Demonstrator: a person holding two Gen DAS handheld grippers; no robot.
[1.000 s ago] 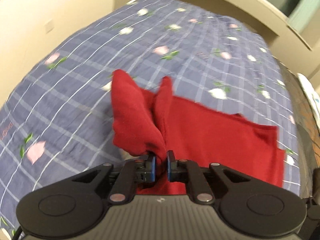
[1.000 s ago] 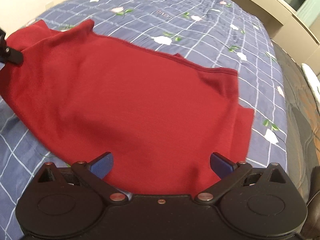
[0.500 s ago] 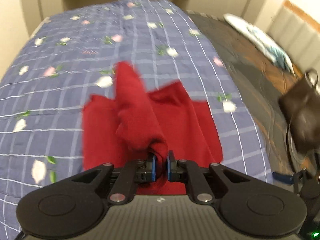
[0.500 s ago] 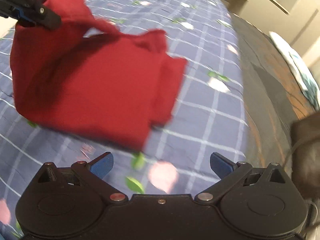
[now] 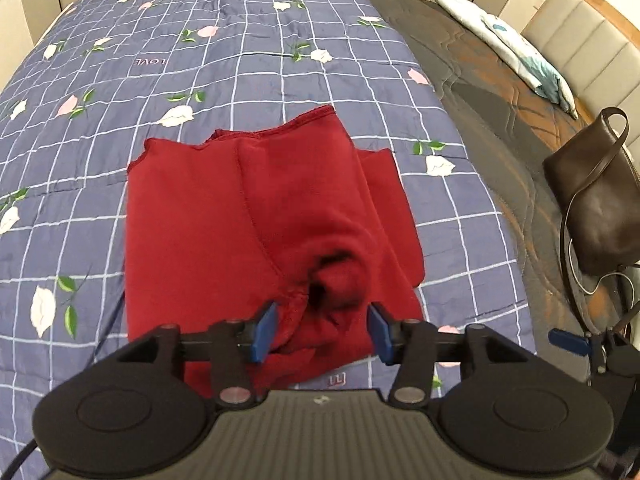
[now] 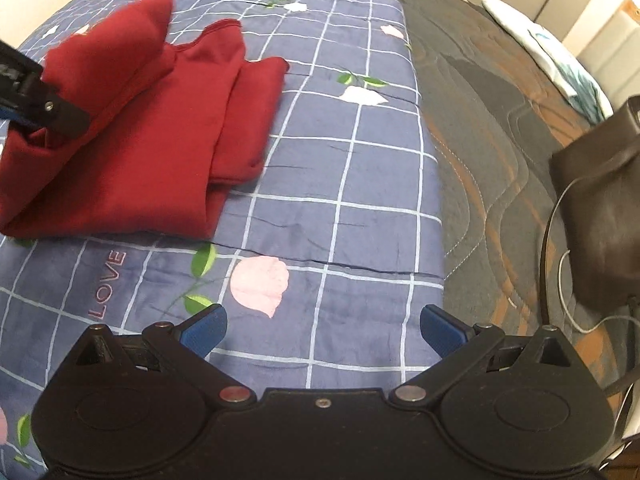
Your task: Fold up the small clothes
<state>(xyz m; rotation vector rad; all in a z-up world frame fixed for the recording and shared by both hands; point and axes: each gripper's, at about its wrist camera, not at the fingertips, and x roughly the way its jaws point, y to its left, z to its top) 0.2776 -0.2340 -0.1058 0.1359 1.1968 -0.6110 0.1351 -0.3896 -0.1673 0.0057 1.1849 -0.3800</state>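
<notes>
A dark red garment (image 5: 248, 216) lies folded on the blue checked quilt (image 5: 240, 40), one layer laid over the other. My left gripper (image 5: 322, 332) hangs over its near edge. Its jaws are opening, with a bunched fold of red cloth loose between the blue pads. In the right wrist view the same garment (image 6: 132, 132) lies at the upper left, and the left gripper (image 6: 24, 92) shows over its left part. My right gripper (image 6: 324, 328) stands open over bare quilt to the right of the garment, with nothing between its fingers.
A dark quilted bedcover (image 5: 480, 92) runs along the quilt's right side. On it stand a brown bag (image 5: 596, 208) with a strap and a white cable. A patterned pillow (image 5: 512, 48) lies at the far right, by the headboard.
The left gripper carried the pinched red cloth across the garment, laid it down and parted its jaws. The right gripper slid off the garment onto bare quilt at its right.
</notes>
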